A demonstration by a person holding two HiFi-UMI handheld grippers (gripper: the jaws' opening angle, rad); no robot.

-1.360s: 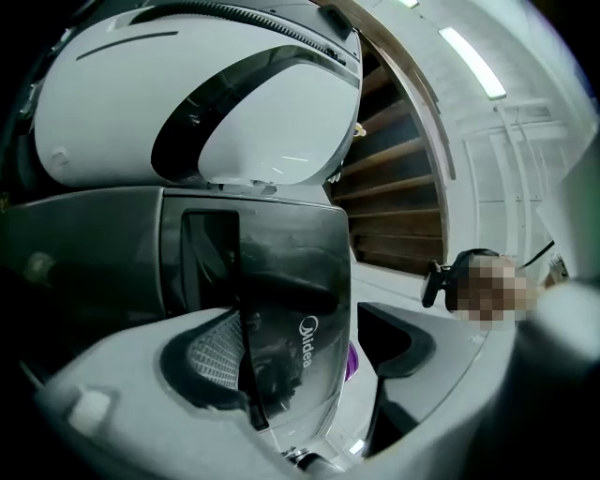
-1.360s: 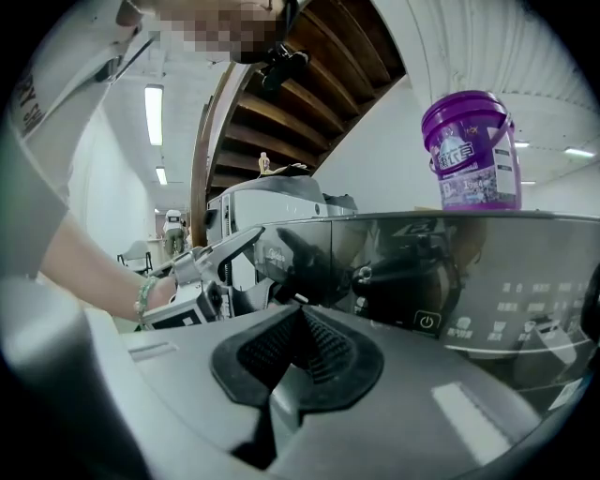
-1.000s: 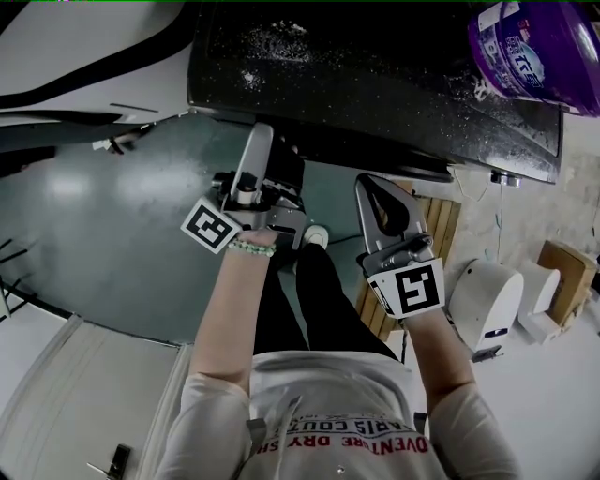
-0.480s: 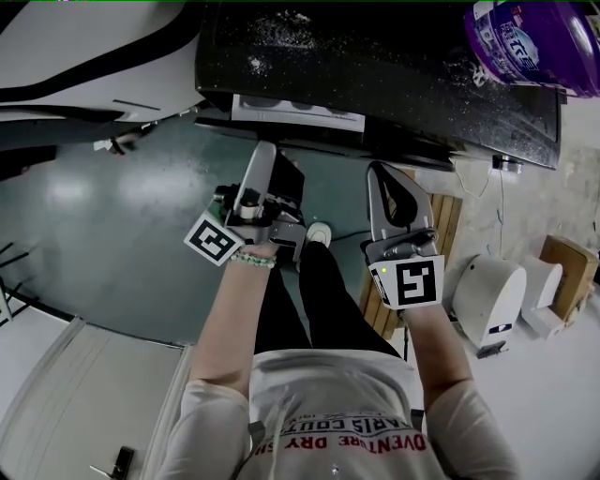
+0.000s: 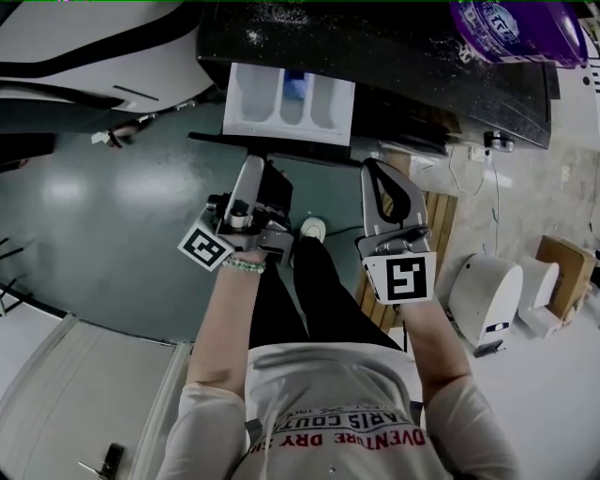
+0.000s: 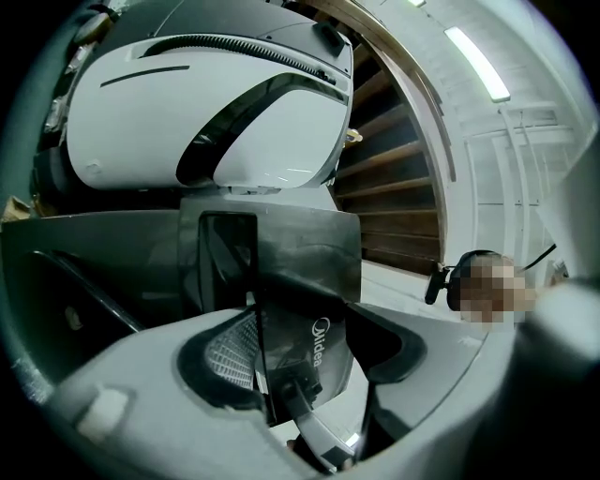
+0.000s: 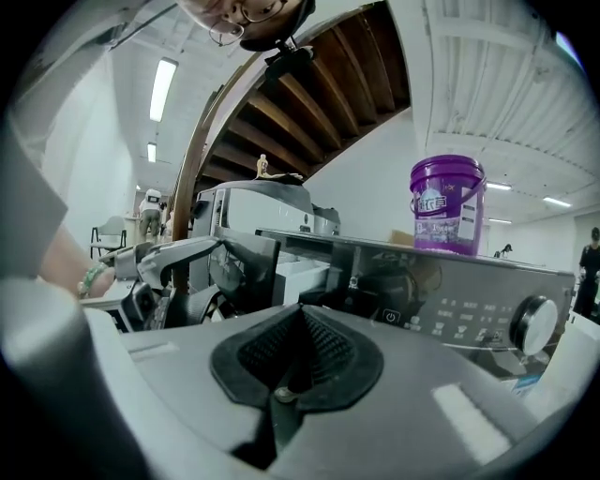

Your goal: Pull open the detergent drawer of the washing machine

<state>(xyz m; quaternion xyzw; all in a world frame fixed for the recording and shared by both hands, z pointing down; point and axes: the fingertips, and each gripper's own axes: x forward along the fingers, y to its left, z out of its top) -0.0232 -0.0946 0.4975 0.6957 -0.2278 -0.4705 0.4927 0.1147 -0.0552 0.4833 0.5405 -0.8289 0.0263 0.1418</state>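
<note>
White detergent drawer (image 5: 289, 94) is sticking out at upper centre of the head view. The left gripper (image 5: 249, 167) is clamping its dark front panel (image 6: 309, 281) between both pads, and the right gripper (image 5: 382, 187) is hovering alongside, jaws closed together, empty.

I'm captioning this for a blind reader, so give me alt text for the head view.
Seen from above, the left tongs grip the dark front of the detergent drawer, which stands open from the washing machine, showing white compartments. The right tongs hang shut and empty beside it. A purple tub sits on the machine.
</note>
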